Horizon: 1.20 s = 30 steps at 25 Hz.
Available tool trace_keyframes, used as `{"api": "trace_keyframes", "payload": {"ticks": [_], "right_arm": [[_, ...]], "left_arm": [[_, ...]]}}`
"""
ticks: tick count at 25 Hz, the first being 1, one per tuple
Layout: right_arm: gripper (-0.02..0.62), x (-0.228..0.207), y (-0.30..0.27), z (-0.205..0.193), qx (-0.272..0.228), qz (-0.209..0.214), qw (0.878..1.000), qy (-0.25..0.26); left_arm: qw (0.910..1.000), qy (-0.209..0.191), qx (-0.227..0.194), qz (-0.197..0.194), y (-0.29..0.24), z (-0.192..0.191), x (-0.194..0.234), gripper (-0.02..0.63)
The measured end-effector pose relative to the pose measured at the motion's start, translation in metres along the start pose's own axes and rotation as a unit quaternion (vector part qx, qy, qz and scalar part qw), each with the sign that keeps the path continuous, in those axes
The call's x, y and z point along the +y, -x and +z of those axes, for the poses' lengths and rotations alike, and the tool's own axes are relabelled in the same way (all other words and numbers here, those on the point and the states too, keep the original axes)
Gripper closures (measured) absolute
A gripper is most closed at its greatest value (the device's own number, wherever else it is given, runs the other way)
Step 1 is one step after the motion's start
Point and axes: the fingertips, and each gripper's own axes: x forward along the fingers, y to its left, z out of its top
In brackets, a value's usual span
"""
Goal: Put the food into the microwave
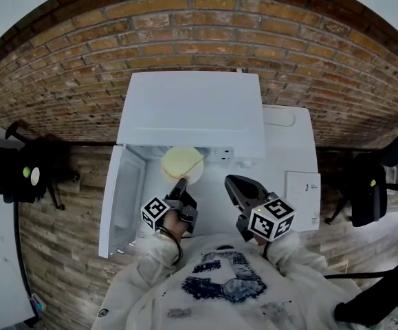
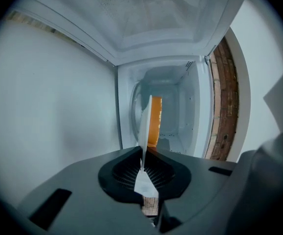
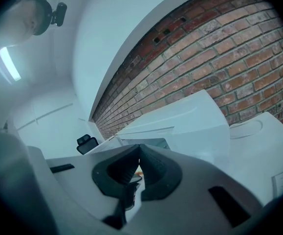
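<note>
A white microwave (image 1: 192, 108) stands against the brick wall with its door (image 1: 119, 198) swung open to the left. My left gripper (image 1: 180, 184) is shut on the rim of a white plate (image 1: 181, 163) carrying yellow food, at the mouth of the oven. In the left gripper view the plate (image 2: 145, 126) shows edge-on between the jaws, with the orange-yellow food (image 2: 155, 121) on it and the empty cavity (image 2: 178, 116) beyond. My right gripper (image 1: 231, 182) hovers to the right of the plate, in front of the microwave (image 3: 180, 124), its jaws together with nothing in them.
The microwave sits on a white unit (image 1: 291, 133) with a white card (image 1: 302, 191) lying at its right. The brick wall (image 1: 205, 26) is behind. Black stands are on the wooden floor at left (image 1: 27, 170) and right (image 1: 367, 191).
</note>
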Motion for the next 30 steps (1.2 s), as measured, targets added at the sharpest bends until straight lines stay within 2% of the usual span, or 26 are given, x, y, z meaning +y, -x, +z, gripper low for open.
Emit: {"api": "trace_keyframes", "payload": {"ticks": [6,30], "right_arm": [[0.581,-0.007,-0.001,0.000,0.003,-0.008,1.000,-0.001],[0.581,-0.027,-0.003,0.004,0.010,-0.026,1.000,-0.008]], "left_arm": [[0.9999,0.015,-0.003,0.005,-0.015,0.008,0.007,0.584],[0.9998,0.020,-0.004,0.008,-0.064,0.032,0.013,0.584]]}}
